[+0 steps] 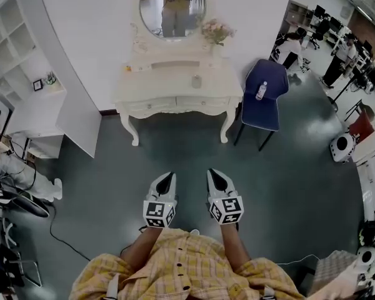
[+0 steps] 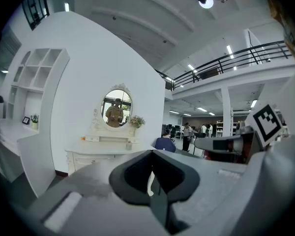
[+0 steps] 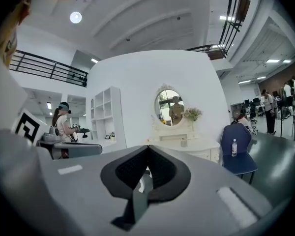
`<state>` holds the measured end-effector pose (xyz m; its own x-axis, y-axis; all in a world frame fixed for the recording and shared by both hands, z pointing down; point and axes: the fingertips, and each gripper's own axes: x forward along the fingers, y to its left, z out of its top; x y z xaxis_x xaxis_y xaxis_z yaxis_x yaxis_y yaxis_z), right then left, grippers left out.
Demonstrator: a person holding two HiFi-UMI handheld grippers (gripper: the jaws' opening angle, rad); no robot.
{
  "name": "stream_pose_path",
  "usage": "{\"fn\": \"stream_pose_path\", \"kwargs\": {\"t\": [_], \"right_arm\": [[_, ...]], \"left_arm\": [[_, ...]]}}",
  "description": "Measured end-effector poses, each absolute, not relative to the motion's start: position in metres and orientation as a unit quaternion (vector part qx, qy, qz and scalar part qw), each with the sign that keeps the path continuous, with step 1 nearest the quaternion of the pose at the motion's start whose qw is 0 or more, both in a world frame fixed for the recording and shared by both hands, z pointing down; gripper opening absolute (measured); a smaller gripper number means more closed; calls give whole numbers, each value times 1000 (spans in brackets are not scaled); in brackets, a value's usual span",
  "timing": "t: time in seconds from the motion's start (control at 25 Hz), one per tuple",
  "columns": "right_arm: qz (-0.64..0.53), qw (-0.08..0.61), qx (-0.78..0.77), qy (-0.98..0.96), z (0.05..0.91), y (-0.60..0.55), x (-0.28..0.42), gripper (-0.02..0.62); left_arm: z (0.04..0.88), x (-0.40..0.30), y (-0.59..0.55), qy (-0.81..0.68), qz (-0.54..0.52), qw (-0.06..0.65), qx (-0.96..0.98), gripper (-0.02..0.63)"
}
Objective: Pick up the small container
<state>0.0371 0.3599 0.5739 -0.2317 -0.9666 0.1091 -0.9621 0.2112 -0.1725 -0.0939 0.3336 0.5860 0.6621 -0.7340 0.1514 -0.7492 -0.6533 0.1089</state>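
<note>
Held side by side just ahead of the yellow checked shirt [image 1: 181, 274], left gripper [image 1: 169, 179] and right gripper [image 1: 212, 175] pointing forward, jaws of both clenched tight on nothing. Well ahead, upright on the white carved dressing table [image 1: 169, 92], back from its front edge, the small grey cylindrical container [image 1: 196, 80]. Open dark grey-green floor [image 1: 187, 155] between grippers and table; just right of the table, a blue chair [image 1: 262, 111] with a clear plastic bottle [image 1: 261, 90] on its seat.
</note>
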Motion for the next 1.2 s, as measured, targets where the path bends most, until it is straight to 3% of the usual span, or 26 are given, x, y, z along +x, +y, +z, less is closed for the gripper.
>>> {"fn": "stream_pose_path", "kwargs": {"t": [0.56,1.2], "right_arm": [[-118,17,-612,782,582,318,59,3],[-95,14,-644,759,538,106,91,3]], "left_arm": [[603,-78,292,-422,64,98,899,0],[552,-35,74,-364,31,69,928,0]]}}
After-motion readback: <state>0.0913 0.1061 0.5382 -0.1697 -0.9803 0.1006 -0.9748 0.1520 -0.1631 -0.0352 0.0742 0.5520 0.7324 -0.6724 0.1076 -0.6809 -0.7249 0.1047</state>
